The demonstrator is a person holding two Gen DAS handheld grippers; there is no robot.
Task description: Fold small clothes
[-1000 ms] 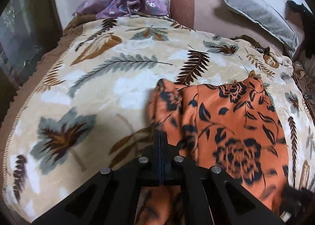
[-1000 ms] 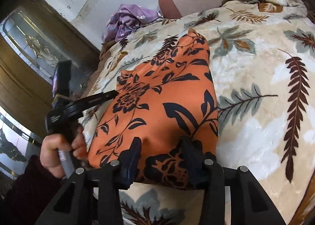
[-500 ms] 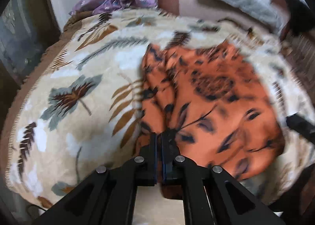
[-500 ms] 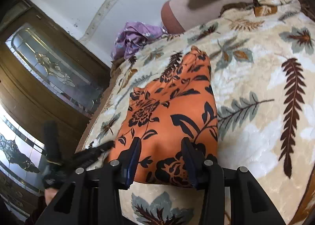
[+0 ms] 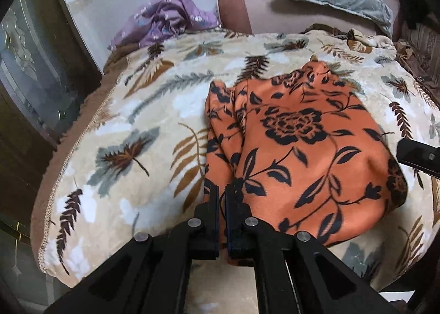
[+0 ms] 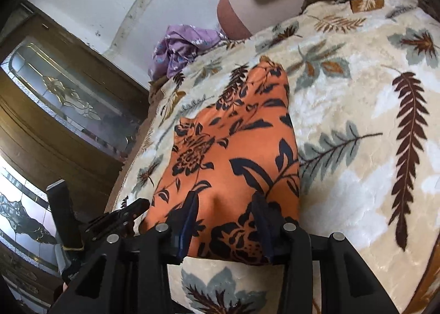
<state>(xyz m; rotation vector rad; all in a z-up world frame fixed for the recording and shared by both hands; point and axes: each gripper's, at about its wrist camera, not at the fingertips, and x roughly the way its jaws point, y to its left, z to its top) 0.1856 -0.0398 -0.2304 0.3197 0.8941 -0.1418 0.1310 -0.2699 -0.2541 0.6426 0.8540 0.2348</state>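
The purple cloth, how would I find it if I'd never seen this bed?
Start at the big leaf-print blanket covering the bed. Follow it to its far edge by the white wall, left of the brown bolster. The purple cloth lies crumpled there, the only lilac thing, unlike the orange flowered garment lying nearer.

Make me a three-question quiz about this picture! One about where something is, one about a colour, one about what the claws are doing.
1. Where is the purple cloth?
A. at the blanket's far edge by the wall
B. under the orange cloth
C. in a claw

2. What colour is the cloth being folded?
A. green
B. orange with black flowers
C. plain white

3. How is the left claw?
A. wide open
B. out of sight
C. pinched shut on cloth

Answers:
1 A: it is bunched beyond the leaf blanket.
2 B: the orange cloth shows dark blossoms.
3 C: its fingers pinch the near edge, while the right claw stands open.
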